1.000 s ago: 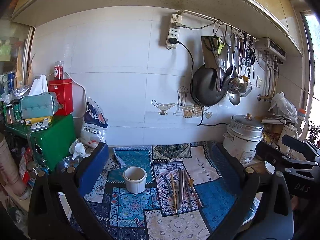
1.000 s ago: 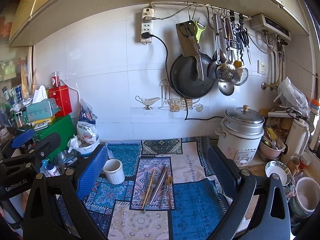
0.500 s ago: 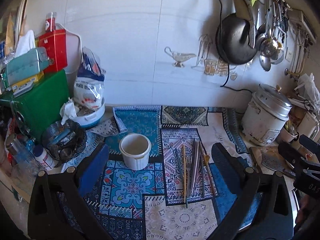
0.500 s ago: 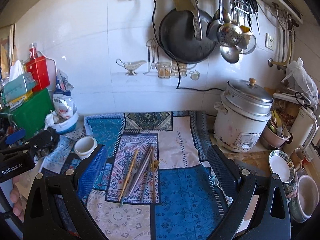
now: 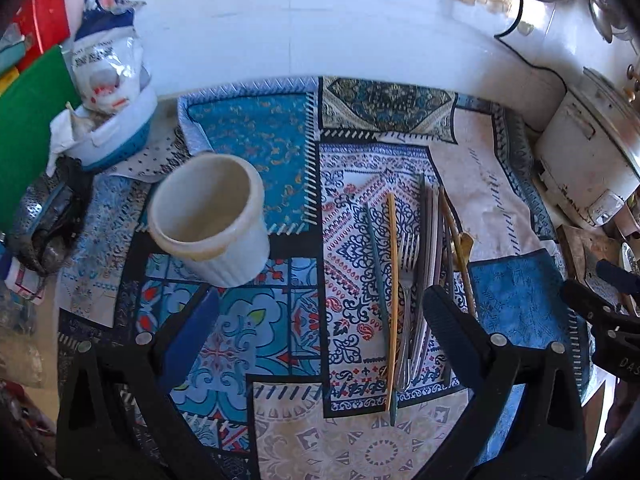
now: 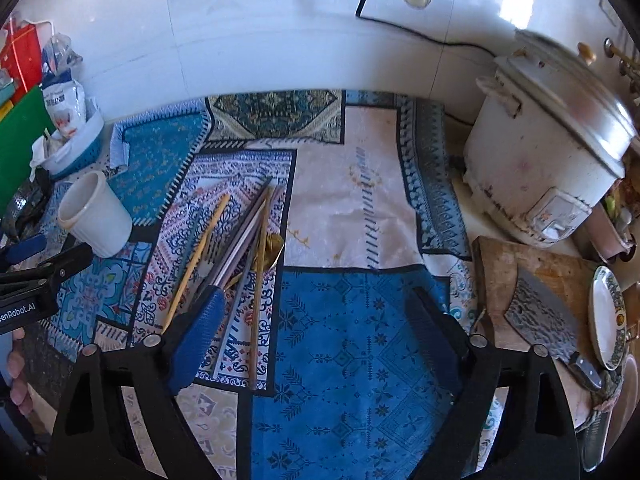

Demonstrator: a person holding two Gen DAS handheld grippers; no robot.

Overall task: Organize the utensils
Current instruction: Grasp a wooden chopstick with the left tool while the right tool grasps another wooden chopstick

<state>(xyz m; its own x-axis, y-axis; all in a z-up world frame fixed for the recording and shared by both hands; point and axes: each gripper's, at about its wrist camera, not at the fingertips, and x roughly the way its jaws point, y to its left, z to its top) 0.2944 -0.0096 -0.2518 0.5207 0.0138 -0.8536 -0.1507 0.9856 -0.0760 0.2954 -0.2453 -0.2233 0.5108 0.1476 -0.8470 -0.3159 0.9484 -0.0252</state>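
Underfoot for everything: patterned cloth (image 5: pixel 248 136), spread flat. Cooker (image 6: pixel 540 152) at its right edge, well apart from the work.

Left gripper (image 5: pixel 320 300): jaws wide, holding nothing, angled down over the cloth between cup and utensils, its right finger overlapping the bundle's near end in view; cannot tell whether touching.

Right gripper (image 6: pixel 318 296): jaws fairly wide, just been closing, nothing between them but bare blue cloth, its left finger at the bundle's near end.

Cup (image 5: pixel 208 216): white, upright, empty, left of the bundle and near it. Judged the likely holder. Looks like light plastic or ceramic, rigid, and may tip or slide on the cloth if knocked at the rim. Best steadied at the wall, low down.

Utensils (image 5: pixel 416 264): loose bundle lying flat on the cloth, roughly parallel, several touching or overlapping.

- Chopsticks (image 5: pixel 393 280): long, thin, stiff, light. Metal ones judged slippery and prone to roll. Grip near mid-length to avoid swinging.
- Fork (image 5: pixel 407 248): metal, tines away from camera, partly under neighbours. Take by the handle.
- Spoon (image 5: pixel 464 244): gold-coloured bowl at the right side, handle hidden among the sticks.

Everything low on the cloth, so little clearance for the pads. Judged easier to pick from the outer edge, one or two pieces at a time.
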